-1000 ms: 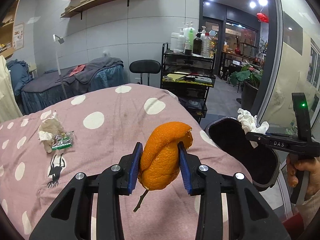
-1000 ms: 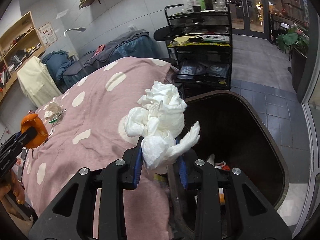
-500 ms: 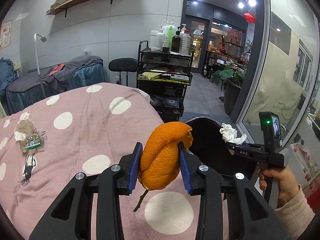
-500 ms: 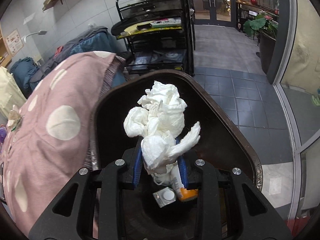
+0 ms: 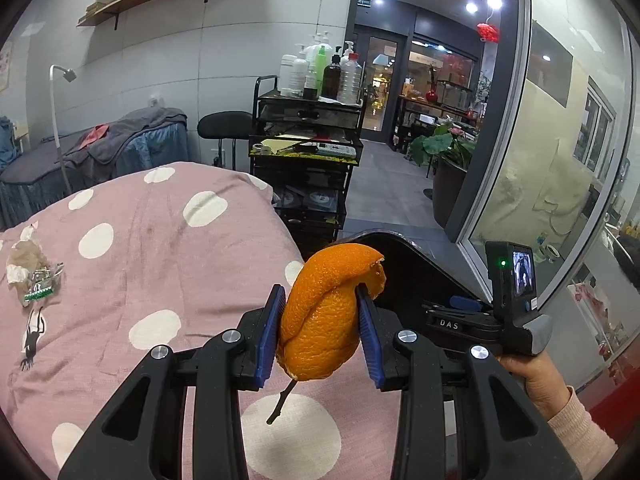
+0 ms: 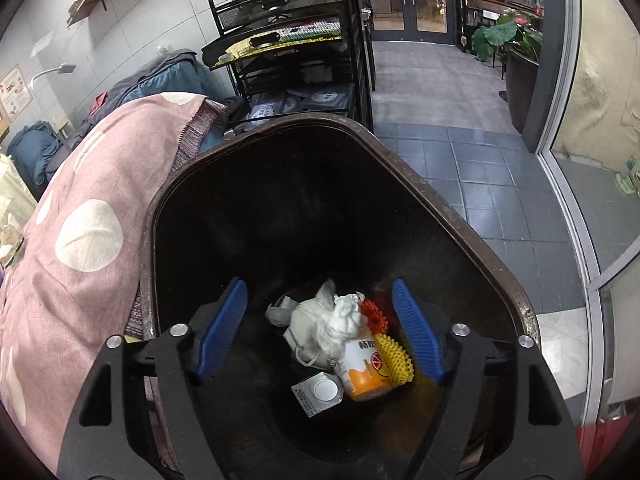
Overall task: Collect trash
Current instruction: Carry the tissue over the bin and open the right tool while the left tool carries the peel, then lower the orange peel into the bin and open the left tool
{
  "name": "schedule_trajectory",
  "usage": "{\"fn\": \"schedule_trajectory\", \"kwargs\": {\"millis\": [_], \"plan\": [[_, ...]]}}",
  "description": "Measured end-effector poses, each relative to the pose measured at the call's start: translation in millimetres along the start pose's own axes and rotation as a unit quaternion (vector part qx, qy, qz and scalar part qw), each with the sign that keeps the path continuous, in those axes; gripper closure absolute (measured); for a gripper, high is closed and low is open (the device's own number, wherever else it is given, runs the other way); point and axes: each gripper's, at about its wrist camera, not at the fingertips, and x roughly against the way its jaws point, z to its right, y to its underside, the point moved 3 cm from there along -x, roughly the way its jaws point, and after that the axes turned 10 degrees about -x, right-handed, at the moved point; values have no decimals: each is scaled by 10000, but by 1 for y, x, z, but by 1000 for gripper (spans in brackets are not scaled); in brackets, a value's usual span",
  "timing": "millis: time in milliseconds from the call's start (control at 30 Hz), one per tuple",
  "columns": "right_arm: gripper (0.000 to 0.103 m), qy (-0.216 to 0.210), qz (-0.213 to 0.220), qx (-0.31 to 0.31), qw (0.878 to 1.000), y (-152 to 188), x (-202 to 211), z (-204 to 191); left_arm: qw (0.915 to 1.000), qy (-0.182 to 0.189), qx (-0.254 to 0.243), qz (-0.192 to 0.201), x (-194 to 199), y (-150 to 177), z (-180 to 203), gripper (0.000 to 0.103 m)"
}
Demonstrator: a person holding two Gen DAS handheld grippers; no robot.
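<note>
My left gripper (image 5: pixel 320 334) is shut on a piece of orange peel (image 5: pixel 322 320) with a short stem, held above the pink polka-dot bedcover (image 5: pixel 152 248). Just to its right stands the dark trash bin (image 5: pixel 416 268). My right gripper (image 6: pixel 320 328) points down into the trash bin (image 6: pixel 496 268), its jaws opening with nothing pressed between the blue pads. The white crumpled tissue (image 6: pixel 340 320) lies at the bin's bottom among an orange-and-white carton (image 6: pixel 362 368), a yellow spiky piece (image 6: pixel 394 358) and a small packet (image 6: pixel 320 392). Crumpled paper and a green wrapper (image 5: pixel 34 276) rest on the bedcover at far left.
A black trolley (image 5: pixel 308 160) with bottles stands behind the bed, beside a stool (image 5: pixel 224 124). Another bed (image 5: pixel 92 152) and a lamp (image 5: pixel 60 120) sit at the back left. A glass wall (image 5: pixel 560 140) and potted plant (image 5: pixel 452 160) are on the right. A person's hand (image 5: pixel 532 376) holds the right gripper's handle.
The right gripper swung from over the bed to over the bin, lowered, opened, and the white tissue dropped in. The left gripper, still holding the peel, shifted right toward the bin.
</note>
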Motion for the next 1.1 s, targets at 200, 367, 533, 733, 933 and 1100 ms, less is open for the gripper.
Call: {"fn": "schedule_trajectory", "kwargs": {"millis": [200, 367, 533, 733, 933, 1100], "plan": [[26, -141, 77, -8, 9999, 6, 11, 2, 9999, 111, 11, -21, -8, -4, 7, 68], [26, -271, 259, -1, 9993, 6, 27, 0, 9997, 229, -49, -56, -14, -7, 18, 68], [24, -328, 526, -52, 9981, 4, 47, 2, 9991, 359, -180, -104, -25, -13, 32, 68], [24, -273, 788, -226, 9963, 2, 69, 13, 9978, 547, -297, -241, -46, -21, 50, 68], [24, -88, 936, -421, 9947, 0, 83, 32, 9958, 601, -555, -400, -66, -24, 69, 68], [24, 65, 1016, -588, 9931, -2, 91, 51, 9938, 704, -654, -553, -83, -28, 80, 68]]}}
